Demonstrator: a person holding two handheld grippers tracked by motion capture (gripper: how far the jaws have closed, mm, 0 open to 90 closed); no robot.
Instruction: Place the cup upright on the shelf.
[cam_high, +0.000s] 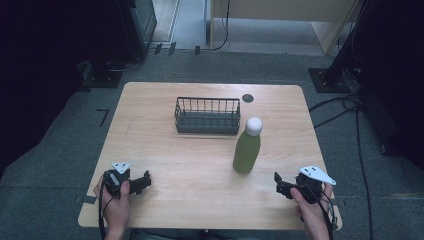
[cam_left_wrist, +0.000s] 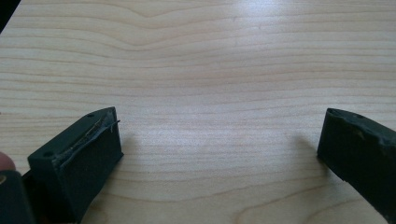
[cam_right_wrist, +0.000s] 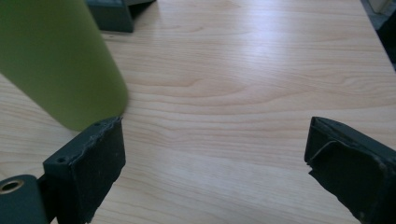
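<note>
A green bottle (cam_high: 247, 152) with a white cap stands upright on the wooden table (cam_high: 200, 195), right of centre. Behind it to the left sits a dark wire basket (cam_high: 207, 115). My right gripper (cam_high: 278, 186) hovers near the front right edge, to the right of the bottle and apart from it. In the right gripper view its jaws stand wide with bare wood between them, and the bottle (cam_right_wrist: 56, 60) rises at the upper left beyond the left pad. My left gripper (cam_high: 146, 181) rests at the front left, open over bare wood (cam_left_wrist: 210, 93).
A small dark round disc (cam_high: 247, 98) lies on the table behind the basket. Cables and dark stands cover the floor to the right of the table. Bare wood stretches between the two grippers along the front.
</note>
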